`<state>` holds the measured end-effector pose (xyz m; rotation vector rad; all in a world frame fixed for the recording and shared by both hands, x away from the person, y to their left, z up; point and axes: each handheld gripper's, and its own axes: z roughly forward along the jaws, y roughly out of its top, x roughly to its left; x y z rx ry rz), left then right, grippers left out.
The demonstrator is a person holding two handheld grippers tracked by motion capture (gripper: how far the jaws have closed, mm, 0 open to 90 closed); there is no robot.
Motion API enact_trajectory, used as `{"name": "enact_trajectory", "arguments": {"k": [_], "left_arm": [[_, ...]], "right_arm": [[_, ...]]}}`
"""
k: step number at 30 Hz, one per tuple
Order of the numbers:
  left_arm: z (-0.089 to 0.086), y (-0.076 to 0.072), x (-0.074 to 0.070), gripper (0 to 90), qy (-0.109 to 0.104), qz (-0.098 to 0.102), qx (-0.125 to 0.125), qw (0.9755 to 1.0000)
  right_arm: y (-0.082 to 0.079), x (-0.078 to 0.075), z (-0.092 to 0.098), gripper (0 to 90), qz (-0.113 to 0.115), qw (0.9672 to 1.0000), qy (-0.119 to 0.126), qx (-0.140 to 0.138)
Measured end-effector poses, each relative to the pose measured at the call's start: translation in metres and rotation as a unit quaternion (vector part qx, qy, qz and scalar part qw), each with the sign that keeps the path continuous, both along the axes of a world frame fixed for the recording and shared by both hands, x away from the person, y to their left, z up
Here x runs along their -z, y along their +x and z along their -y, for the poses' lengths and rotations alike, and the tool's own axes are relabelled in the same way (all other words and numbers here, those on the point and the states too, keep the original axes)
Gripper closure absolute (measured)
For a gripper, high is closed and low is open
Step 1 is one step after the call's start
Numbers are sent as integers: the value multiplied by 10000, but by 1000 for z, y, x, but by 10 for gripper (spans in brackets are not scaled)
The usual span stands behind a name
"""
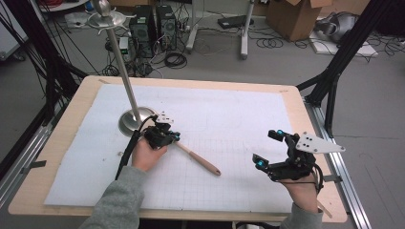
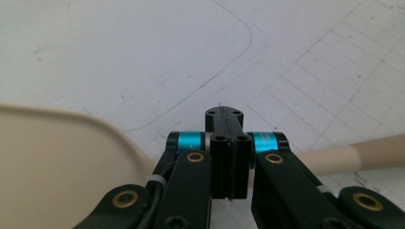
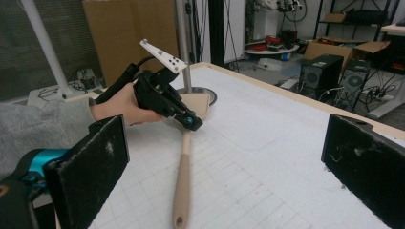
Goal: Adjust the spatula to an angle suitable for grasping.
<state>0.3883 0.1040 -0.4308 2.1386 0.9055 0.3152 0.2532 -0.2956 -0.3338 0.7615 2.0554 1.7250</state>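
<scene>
White gridded matting (image 1: 229, 114) covers the pale wooden table (image 1: 62, 143), with a steel stand (image 1: 125, 76) rising from a round base near its left side. Beside that base lies a beige spatula (image 1: 200, 161), its handle pointing toward the person. The left gripper (image 1: 165, 137) has its jaws closed on the spatula's neck. The right gripper (image 1: 267, 149) hovers well apart, jaws wide and empty. Behind the table, cables, computer towers (image 1: 152, 24) and cardboard boxes (image 1: 296, 16) crowd the grey floor.
</scene>
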Motion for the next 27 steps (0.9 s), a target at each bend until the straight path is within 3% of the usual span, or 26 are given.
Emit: {"name": "enact_trajectory", "arguments": {"k": [10, 17, 27], "left_arm": [[1, 0, 2, 896, 67, -58, 22, 10000], [0, -4, -1, 897, 241, -126, 16, 9996], [-9, -20, -4, 897, 406, -185, 49, 9990]], "right_arm": [[0, 0, 0, 12, -12, 10000, 12, 2], [-1, 1, 1, 12, -11, 10000, -25, 1], [-2, 2, 2, 12, -41, 10000, -27, 42]]}}
